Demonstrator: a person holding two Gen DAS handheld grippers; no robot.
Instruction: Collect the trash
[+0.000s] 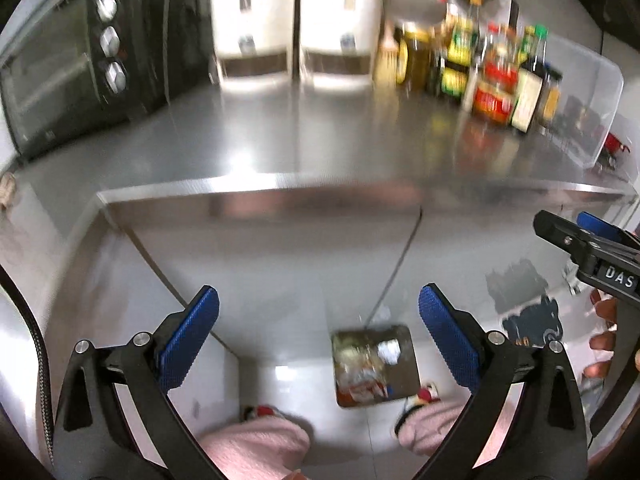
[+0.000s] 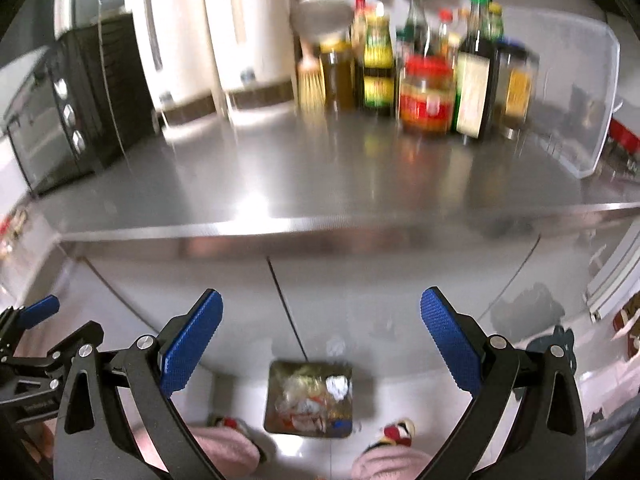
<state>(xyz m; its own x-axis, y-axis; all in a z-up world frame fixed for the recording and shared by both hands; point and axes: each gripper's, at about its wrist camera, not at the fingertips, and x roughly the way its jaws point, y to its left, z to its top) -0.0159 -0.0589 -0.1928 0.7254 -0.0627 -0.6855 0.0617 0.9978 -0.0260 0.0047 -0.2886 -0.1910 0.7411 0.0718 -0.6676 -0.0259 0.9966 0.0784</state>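
I have both claws up over the front edge of the stainless steel counter [image 1: 312, 148], pointing down past it toward the floor. My left gripper [image 1: 319, 340] has its blue pads [image 1: 188, 340] spread as wide as they go, with nothing between them. My right gripper [image 2: 321, 342] is the same, its blue pads [image 2: 450, 340] far apart and empty; it also shows at the right edge of the left view, with a hand [image 1: 604, 336] wrapped round its handle. Down on the floor, just in front of the steel cabinet doors [image 2: 360, 292], stands a small square bin [image 2: 308, 398] filled with trash [image 2: 310, 400]: crumpled wrappers in white, red and yellowish tones, too blurred to name piece by piece. The bin sits between a pair of feet in patterned slippers [image 2: 394, 432] below pink trouser legs [image 1: 256, 444]. On the counter, toward the back right, stands a cluster of sauce bottles and jars [image 2: 428, 76], with a clear plastic tub [image 2: 576, 92] just beside them, two white appliances [image 1: 296, 20] against the wall, and a black toaster oven [image 1: 80, 60] at the left.
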